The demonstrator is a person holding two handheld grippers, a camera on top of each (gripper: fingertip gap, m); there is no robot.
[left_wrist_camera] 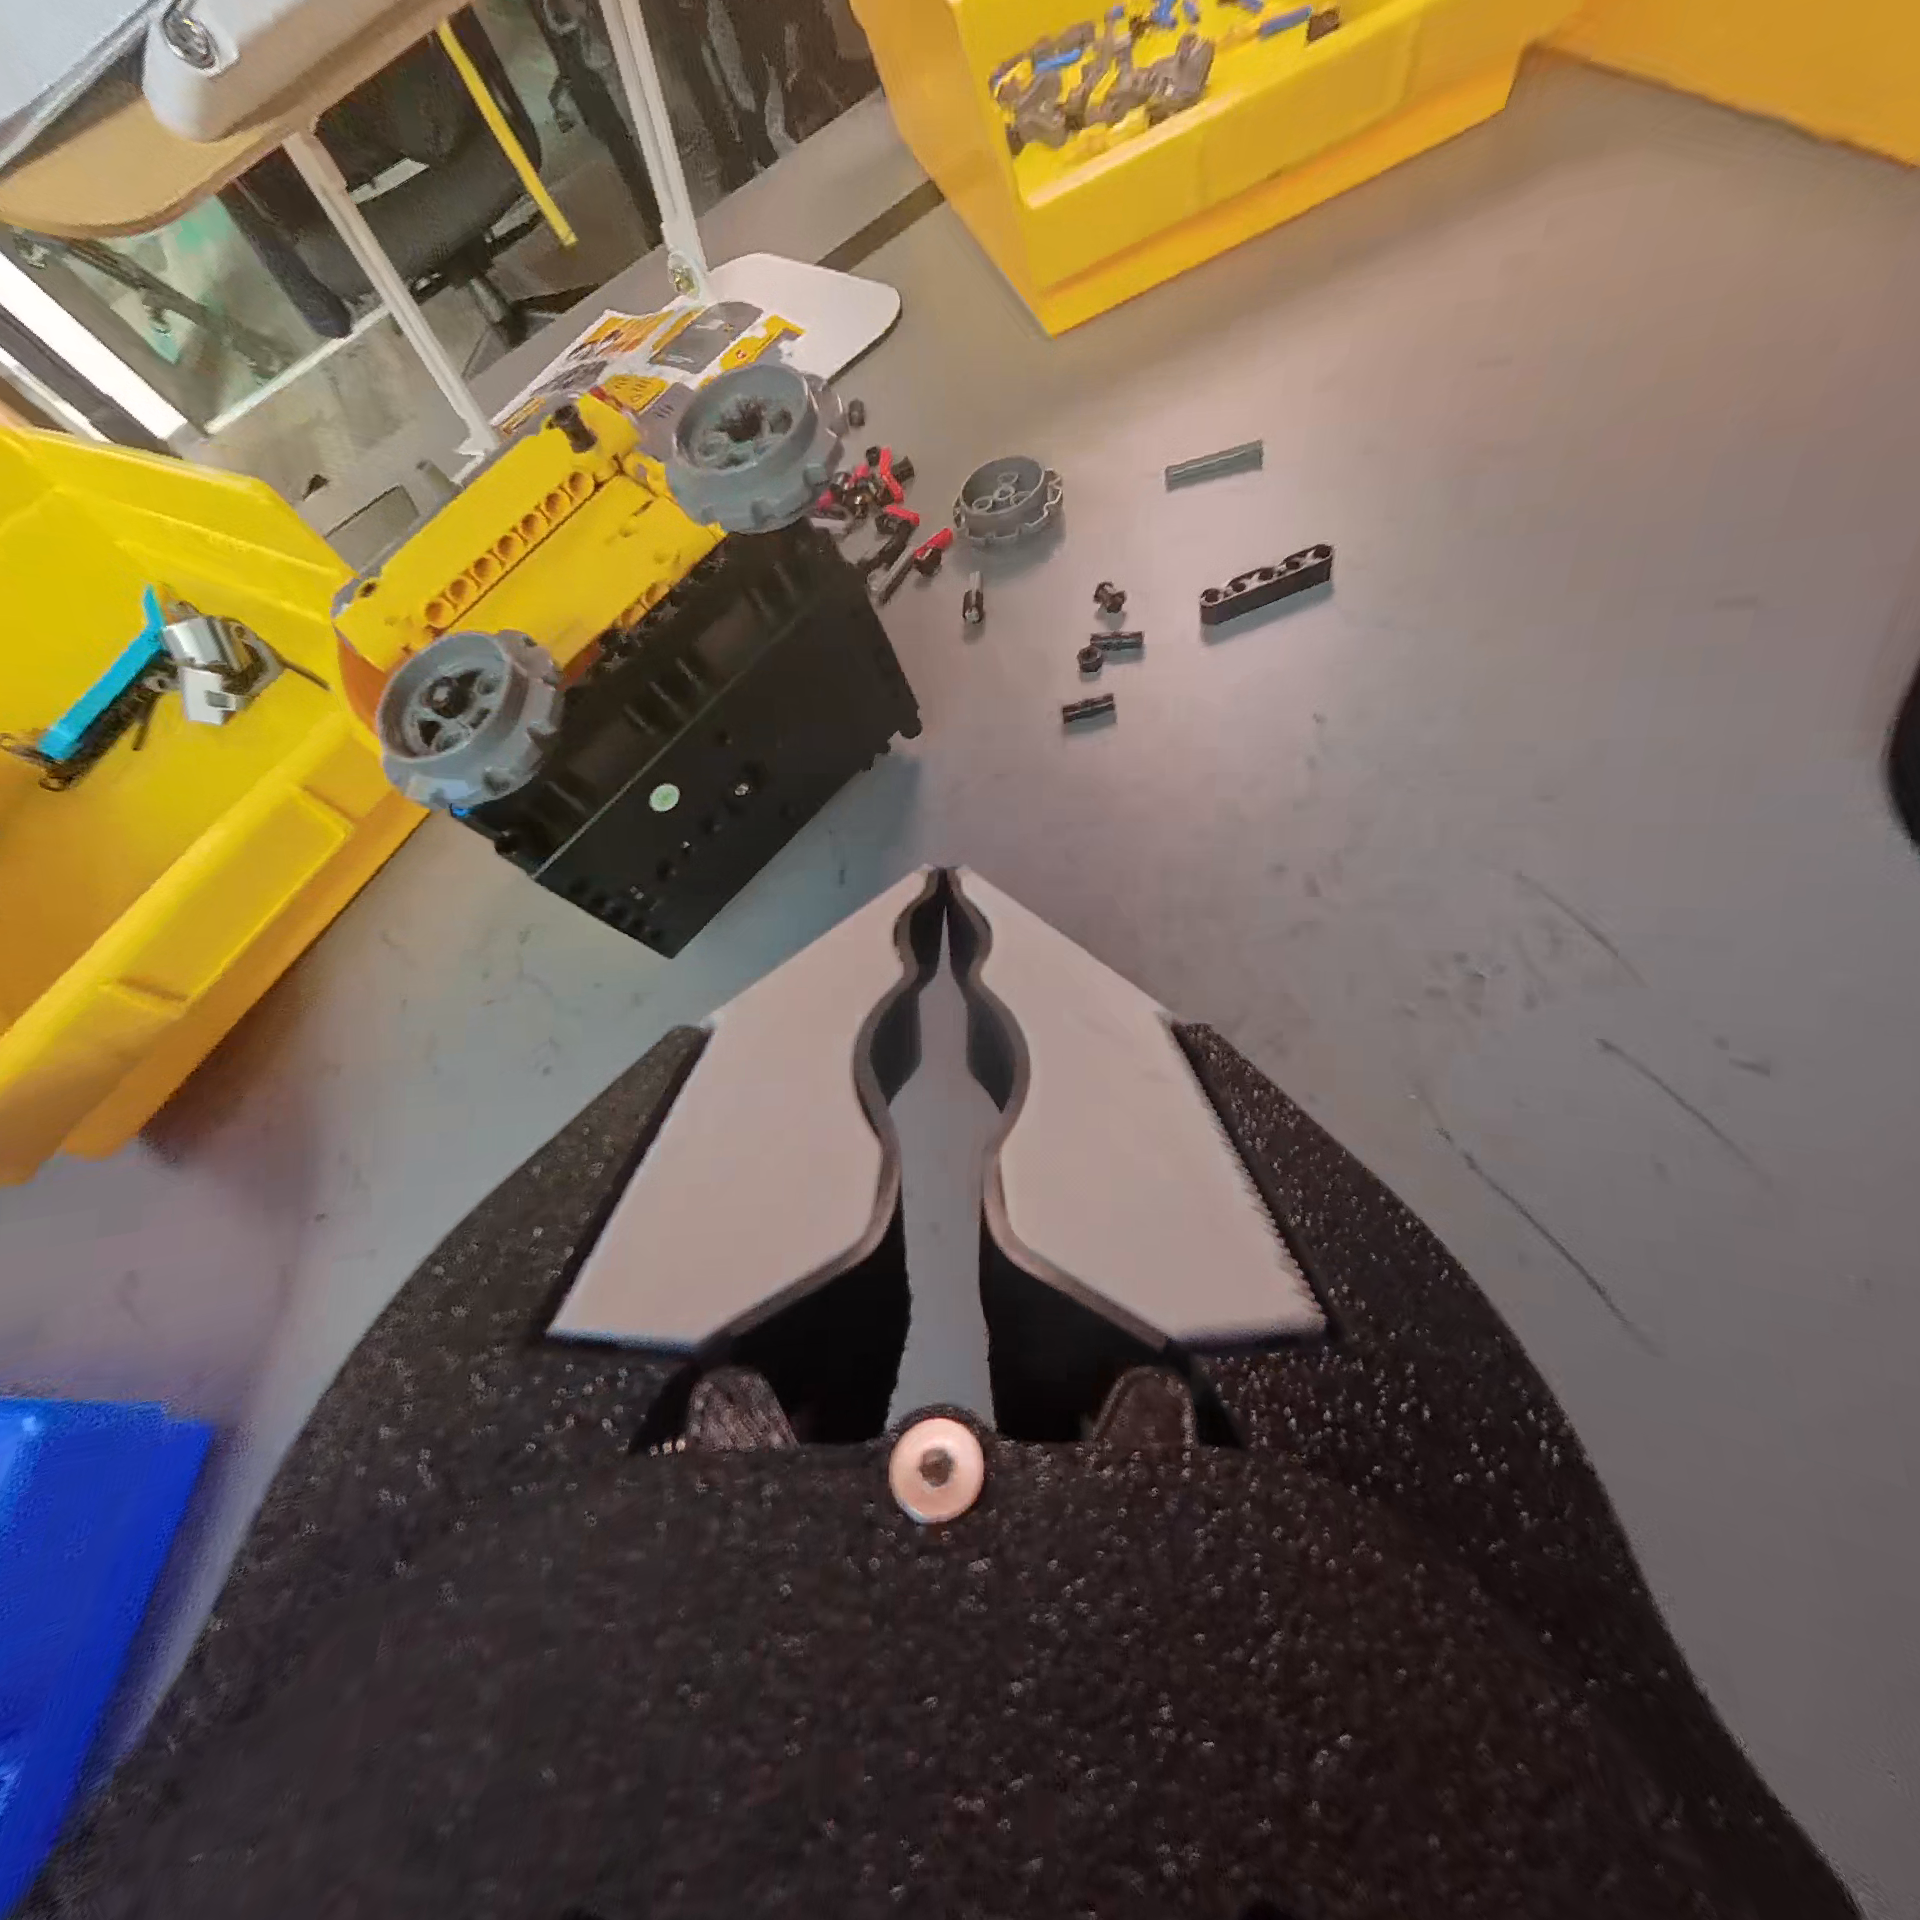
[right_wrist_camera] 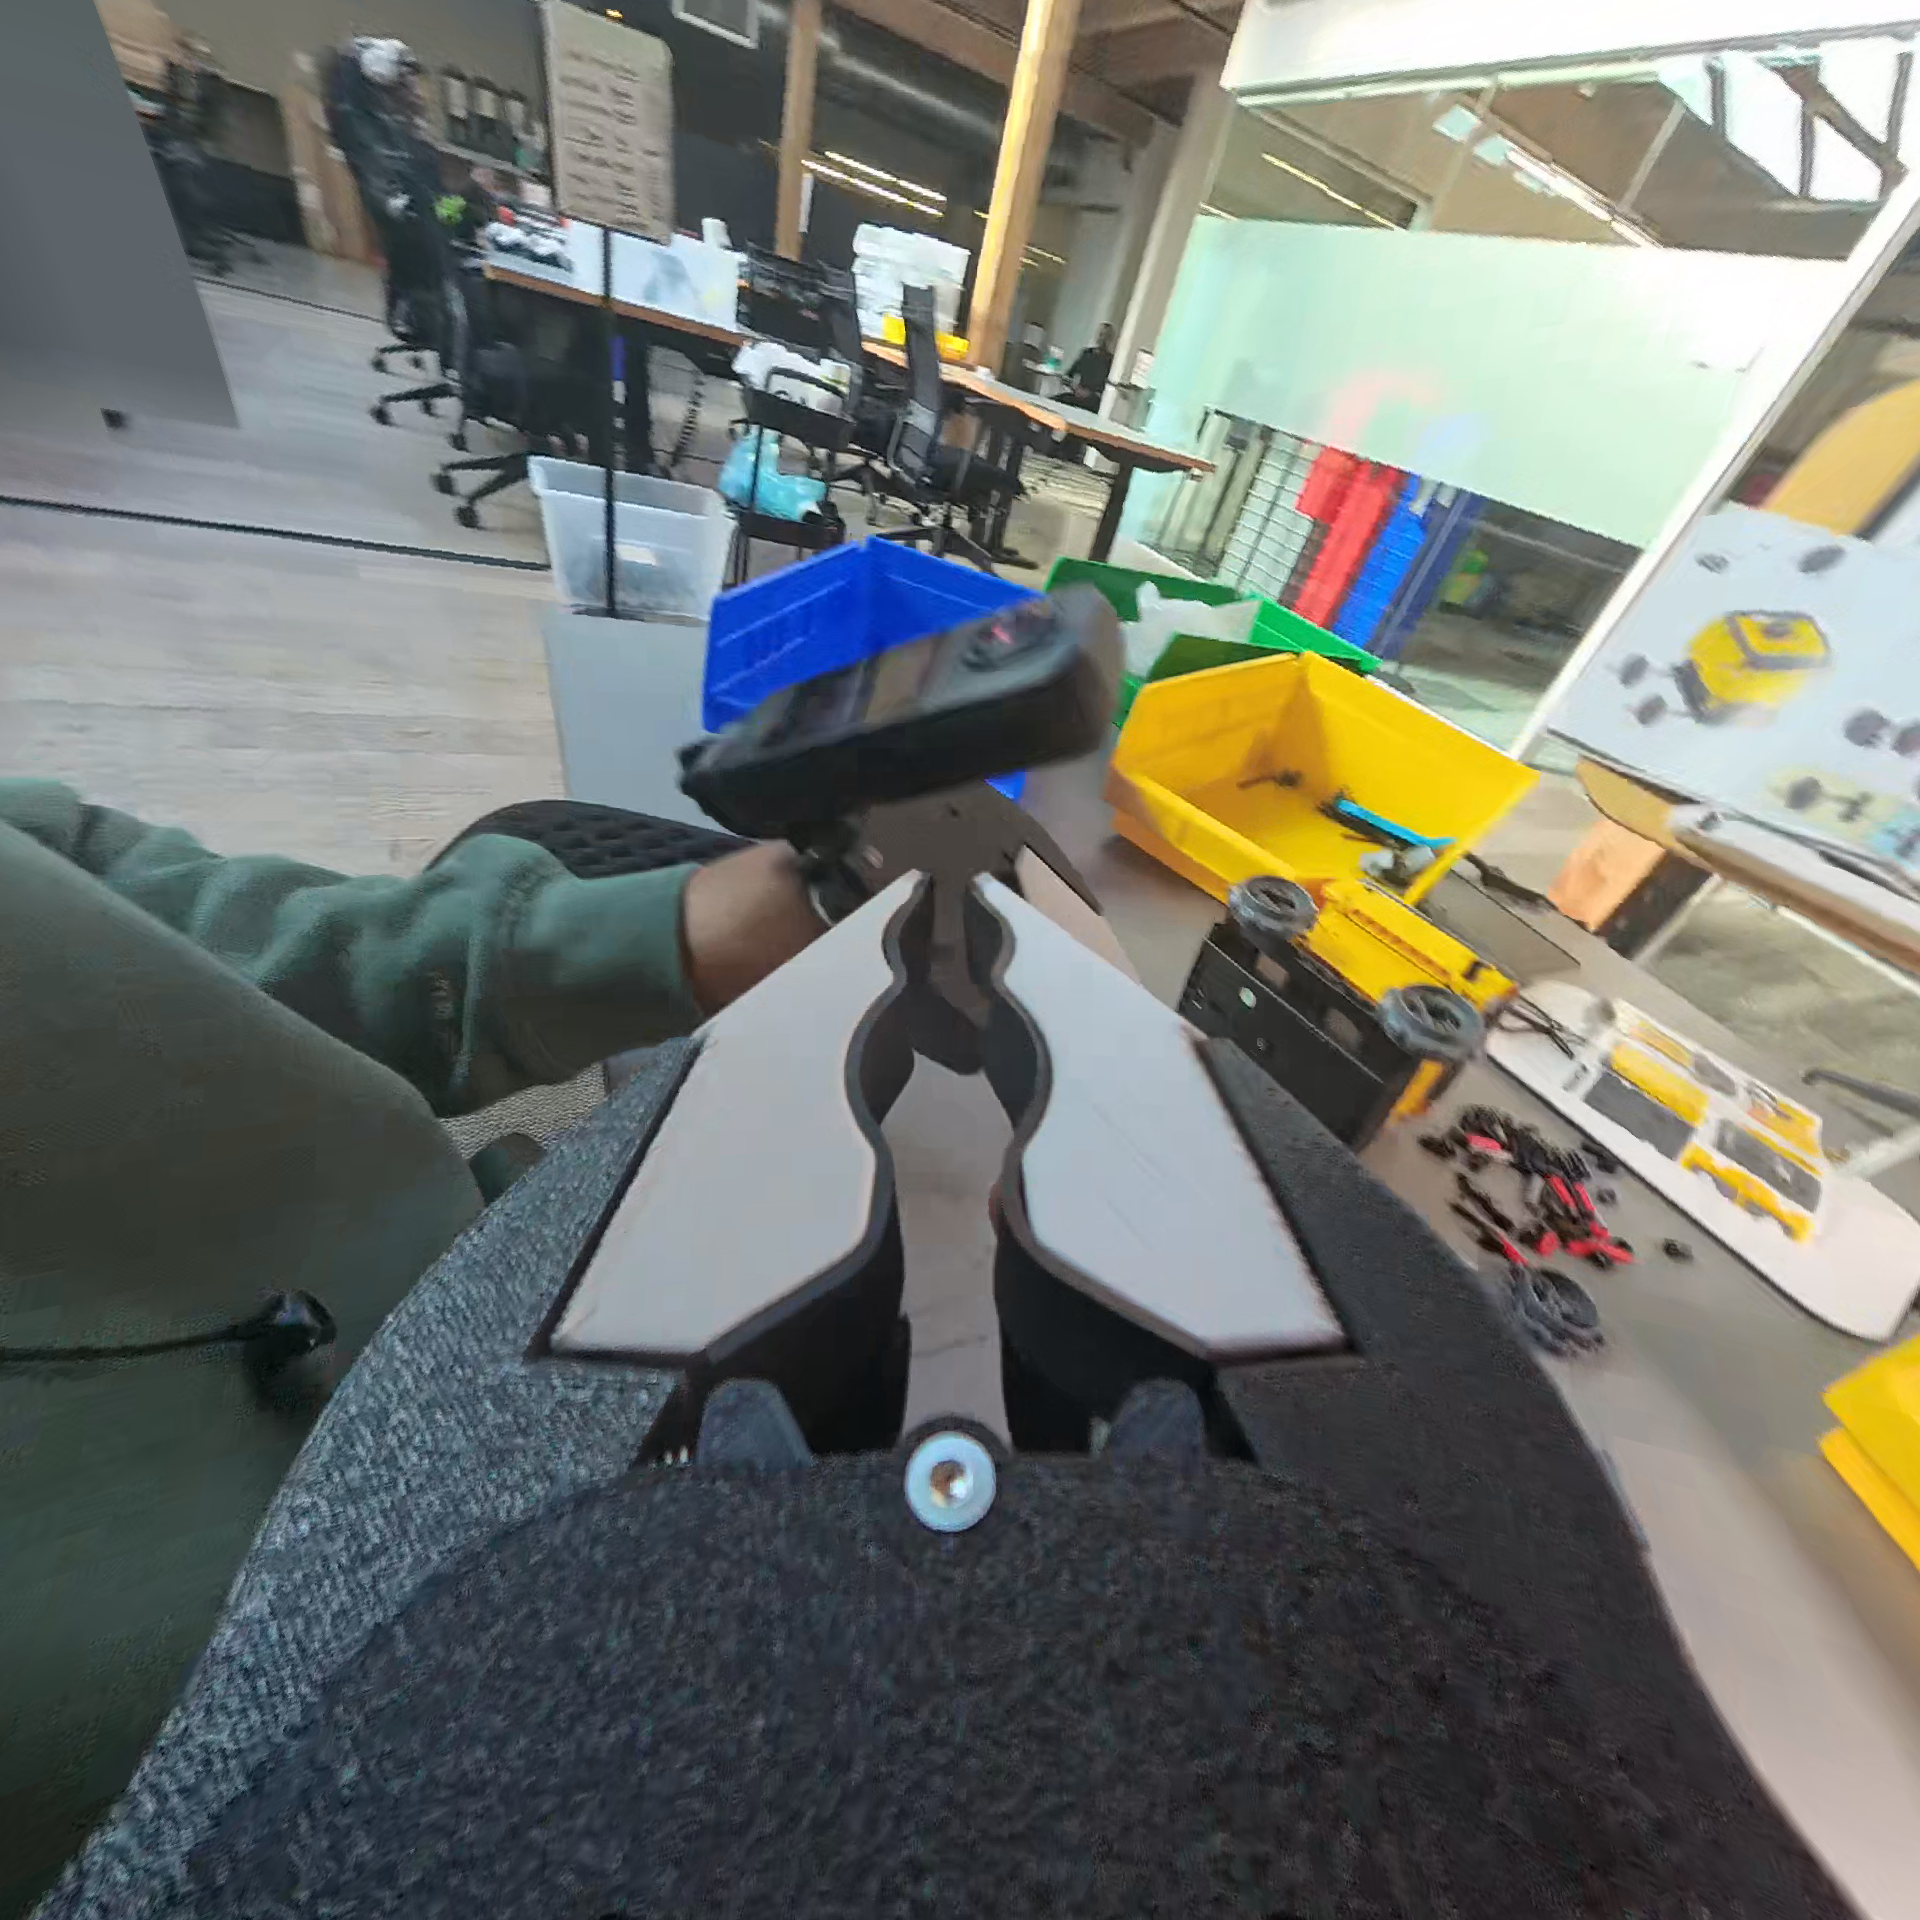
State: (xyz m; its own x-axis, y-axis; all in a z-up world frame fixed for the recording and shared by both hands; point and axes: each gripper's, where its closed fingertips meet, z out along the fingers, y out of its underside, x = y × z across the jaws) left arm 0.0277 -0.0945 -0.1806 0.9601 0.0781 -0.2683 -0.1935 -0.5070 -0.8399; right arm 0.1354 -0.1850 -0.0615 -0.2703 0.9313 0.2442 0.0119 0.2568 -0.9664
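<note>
This is an open-plan office used as a workshop. Long wooden-topped desks with black swivel office chairs stand on a pale plank floor, with timber posts and frosted glass partitions behind them. On the grey work table, open yellow plastic parts bins sit at the left edge and far corner, a blue bin and a green bin at another end. A half-built yellow and black toy-brick vehicle with grey wheels, loose black and red connector pins and a printed building-instruction sheet lie towards the far edge.
</note>
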